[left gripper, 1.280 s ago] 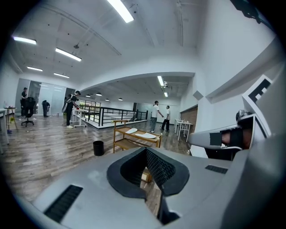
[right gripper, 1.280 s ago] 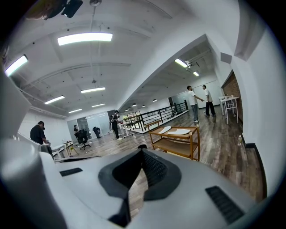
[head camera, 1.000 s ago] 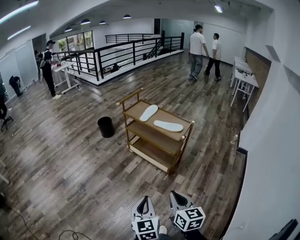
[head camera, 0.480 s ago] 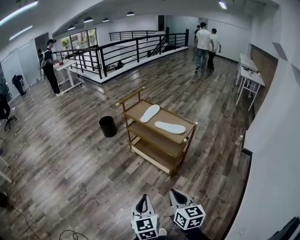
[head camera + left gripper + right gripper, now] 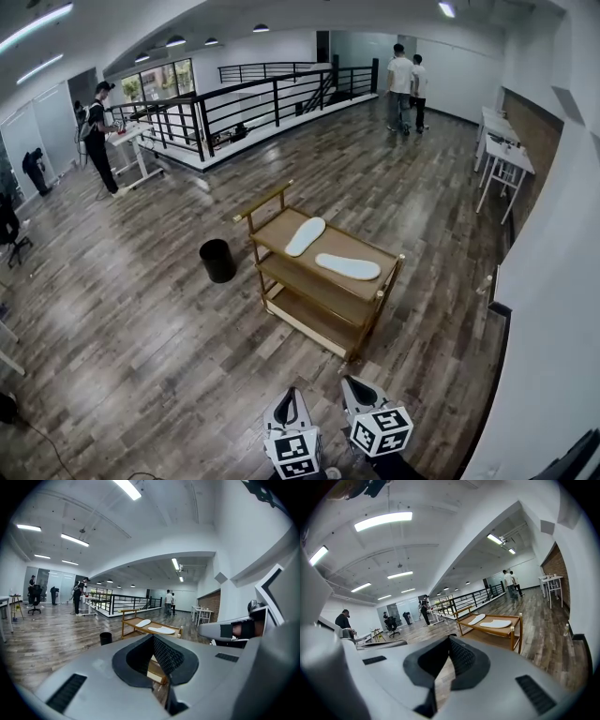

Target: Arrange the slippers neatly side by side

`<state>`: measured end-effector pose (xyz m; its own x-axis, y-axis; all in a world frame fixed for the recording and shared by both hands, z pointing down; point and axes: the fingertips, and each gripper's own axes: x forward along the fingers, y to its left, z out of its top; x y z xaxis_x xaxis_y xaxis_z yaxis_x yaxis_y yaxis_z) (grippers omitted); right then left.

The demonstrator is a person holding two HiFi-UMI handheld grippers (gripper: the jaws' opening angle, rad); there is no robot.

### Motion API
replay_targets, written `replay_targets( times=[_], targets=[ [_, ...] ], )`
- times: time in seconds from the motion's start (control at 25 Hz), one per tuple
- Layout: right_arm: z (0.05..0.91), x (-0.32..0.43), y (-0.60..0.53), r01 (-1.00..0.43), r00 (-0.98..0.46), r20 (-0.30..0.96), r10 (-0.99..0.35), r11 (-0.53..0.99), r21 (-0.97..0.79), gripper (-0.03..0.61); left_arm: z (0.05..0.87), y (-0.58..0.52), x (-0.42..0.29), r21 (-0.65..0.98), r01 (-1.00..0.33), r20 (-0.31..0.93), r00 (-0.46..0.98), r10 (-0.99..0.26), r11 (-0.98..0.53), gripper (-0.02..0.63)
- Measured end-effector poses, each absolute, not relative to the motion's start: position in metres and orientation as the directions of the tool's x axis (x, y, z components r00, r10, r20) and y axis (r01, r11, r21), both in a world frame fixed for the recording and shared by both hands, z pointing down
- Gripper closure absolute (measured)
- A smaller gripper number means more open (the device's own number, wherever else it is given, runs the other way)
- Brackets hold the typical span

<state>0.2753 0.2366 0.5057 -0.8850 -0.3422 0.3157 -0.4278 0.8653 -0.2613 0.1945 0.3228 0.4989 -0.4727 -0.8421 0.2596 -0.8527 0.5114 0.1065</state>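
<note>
Two white slippers lie sole-up on the top shelf of a wooden cart, a few steps ahead of me. The far slipper points away. The near slipper lies crosswise, so the two are at an angle and apart. My left gripper and right gripper hang low at the bottom of the head view, well short of the cart. Both are shut and hold nothing. The left gripper view shows the slippers beyond its jaws, and the right gripper view shows the pair too.
A black bin stands on the wood floor left of the cart. A white wall runs along the right, with white tables farther back. A black railing crosses the back. Two people walk far off; another stands at a desk.
The cart sits a little lower and larger in the head view, so I have come slightly closer. The two people at the back have walked farther away. Both grippers stay shut.
</note>
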Motion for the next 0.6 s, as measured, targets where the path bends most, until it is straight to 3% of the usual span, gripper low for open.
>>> replay_targets(
  times=[0.6],
  targets=[
    [0.517,0.160,0.177,-0.468,-0.864,0.326,-0.383,0.850,-0.241,0.580,0.523,0.260,0.079,0.135,-0.875,0.267,-0.420,-0.868,0.465,0.612]
  ],
)
